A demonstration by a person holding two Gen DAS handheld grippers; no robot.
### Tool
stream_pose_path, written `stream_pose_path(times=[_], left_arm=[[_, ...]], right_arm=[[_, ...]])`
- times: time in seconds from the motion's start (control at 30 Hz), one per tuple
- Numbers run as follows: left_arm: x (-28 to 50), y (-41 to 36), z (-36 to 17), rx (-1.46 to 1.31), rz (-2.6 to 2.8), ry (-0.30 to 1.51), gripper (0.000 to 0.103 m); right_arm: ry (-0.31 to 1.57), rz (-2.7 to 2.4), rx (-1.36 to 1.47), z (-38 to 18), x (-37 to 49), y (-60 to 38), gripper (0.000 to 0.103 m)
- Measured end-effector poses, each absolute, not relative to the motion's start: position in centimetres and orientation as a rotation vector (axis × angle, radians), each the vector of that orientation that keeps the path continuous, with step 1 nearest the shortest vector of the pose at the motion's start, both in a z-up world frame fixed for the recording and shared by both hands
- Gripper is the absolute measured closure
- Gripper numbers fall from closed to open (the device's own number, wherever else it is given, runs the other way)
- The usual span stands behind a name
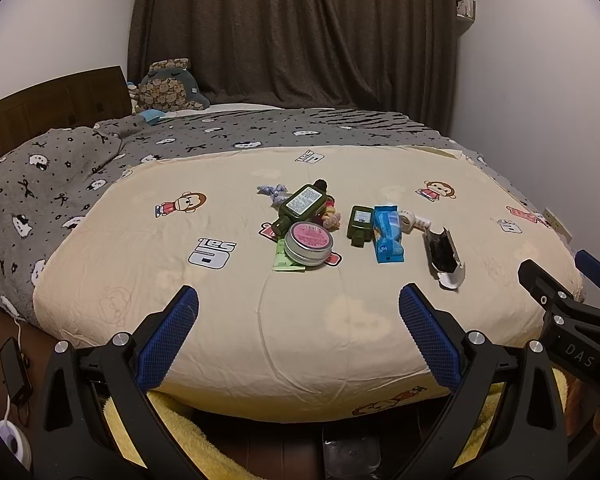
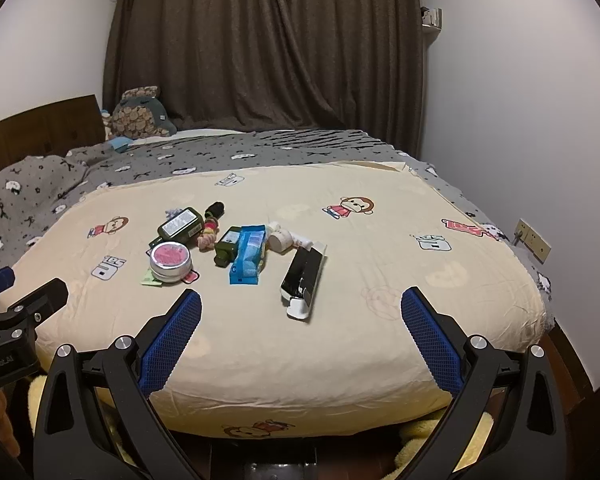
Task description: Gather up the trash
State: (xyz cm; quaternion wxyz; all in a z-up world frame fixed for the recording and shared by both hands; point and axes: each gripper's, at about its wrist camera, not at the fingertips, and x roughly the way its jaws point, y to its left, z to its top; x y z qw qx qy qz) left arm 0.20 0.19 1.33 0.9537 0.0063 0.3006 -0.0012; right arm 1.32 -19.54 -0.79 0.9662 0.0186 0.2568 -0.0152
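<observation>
1. On the bed (image 1: 300,340), over a cream quilt (image 2: 340,300) printed with cartoon monkeys: a loose cluster of small items, well ahead of both tools.
2. At the cluster's left: round tin with pink lid (image 1: 309,242) (image 2: 170,261), lying on a green paper slip (image 1: 286,262) and touching the large dark green bottle (image 1: 300,206) (image 2: 179,226).
3. Behind the large bottle: grey scrunchie (image 1: 273,193); just beside its cap, a multicoloured braided hair tie (image 2: 208,236).
4. In the middle: small dark green bottle (image 1: 359,225) (image 2: 226,249), lying against a blue wrapper pack (image 1: 388,236) (image 2: 249,258).
5. Just behind the blue pack: white tube and roll (image 2: 286,240), partly hidden.
6. Nearest the right side: open black-and-white carton (image 1: 444,258) (image 2: 304,280), flat on the quilt, apart from the blue pack.
7. Left hand-held gripper (image 1: 298,340): blue pads spread wide, empty, held low at the foot of the bed.
8. Right hand-held gripper (image 2: 302,340): likewise wide and empty, alongside the left.
9. Farther back: grey patterned blanket (image 1: 80,168), plush toy (image 2: 138,118), dark curtain (image 1: 292,32).
</observation>
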Motion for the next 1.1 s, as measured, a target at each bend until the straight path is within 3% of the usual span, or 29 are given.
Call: stream_pose_path(times=[1.1], left_arm=[[-0.28, -0.25, 1.25, 0.010, -0.003, 0.597, 0.008]], right_arm=[[0.518, -0.041, 0.052, -0.99, 1.15, -19.94, 0.003]])
